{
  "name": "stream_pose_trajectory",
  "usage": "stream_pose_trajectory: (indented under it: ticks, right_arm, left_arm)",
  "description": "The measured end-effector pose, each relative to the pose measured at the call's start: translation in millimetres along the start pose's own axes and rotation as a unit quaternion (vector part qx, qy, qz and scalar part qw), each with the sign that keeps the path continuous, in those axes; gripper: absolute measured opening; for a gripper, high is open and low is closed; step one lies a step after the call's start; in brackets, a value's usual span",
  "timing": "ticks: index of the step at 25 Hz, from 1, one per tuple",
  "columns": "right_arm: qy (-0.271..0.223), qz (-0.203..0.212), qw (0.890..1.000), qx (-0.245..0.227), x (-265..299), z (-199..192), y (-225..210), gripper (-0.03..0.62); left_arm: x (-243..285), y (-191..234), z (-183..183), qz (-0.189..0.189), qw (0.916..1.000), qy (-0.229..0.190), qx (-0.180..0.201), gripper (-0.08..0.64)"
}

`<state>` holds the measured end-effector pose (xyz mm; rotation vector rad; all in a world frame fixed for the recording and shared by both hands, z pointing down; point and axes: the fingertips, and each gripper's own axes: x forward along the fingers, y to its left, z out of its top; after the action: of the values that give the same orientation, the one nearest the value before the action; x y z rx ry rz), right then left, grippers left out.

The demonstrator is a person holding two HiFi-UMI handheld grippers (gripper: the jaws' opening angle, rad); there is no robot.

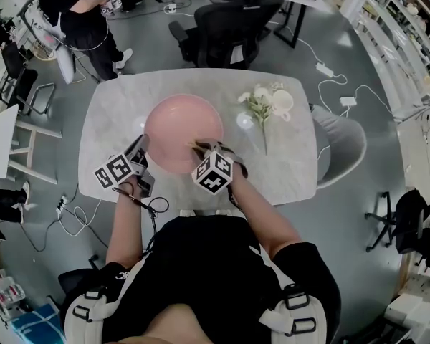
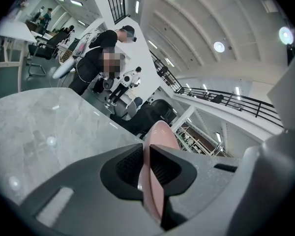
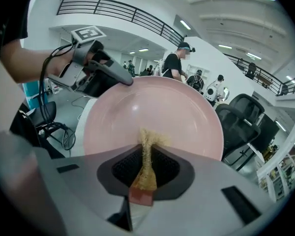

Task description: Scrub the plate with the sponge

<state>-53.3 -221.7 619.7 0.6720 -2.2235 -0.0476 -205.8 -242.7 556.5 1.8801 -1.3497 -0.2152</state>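
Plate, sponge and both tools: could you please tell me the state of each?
Left tool: shut on plate rim.
Right tool: shut on sponge.
Plate: held by rim, face toward sponge.
Sponge: squashed flat, tip at plate's face.
Mug: upright on table.

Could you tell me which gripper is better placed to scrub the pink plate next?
Right. The right gripper is shut on the sponge, whose tip is at the plate; the left gripper is clamped on the plate's rim, steadying it.

No text, label or number can be read.
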Motion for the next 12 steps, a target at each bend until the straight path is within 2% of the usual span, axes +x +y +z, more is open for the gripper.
stream_pose_trajectory:
  ticks: [6, 12]
  right_arm:
    - [-0.014, 0.067, 0.998, -0.009, 10, 16, 42, 0.054]
    - [-0.036, 0.07, 0.997, -0.012, 12, 43, 38, 0.054]
  left_arm:
    - [7, -2, -10, -0.001, 0.9999, 0.015, 0.006, 0.04]
    - [18, -22, -30, -0.021, 0.9985, 0.043, 0.025, 0.04]
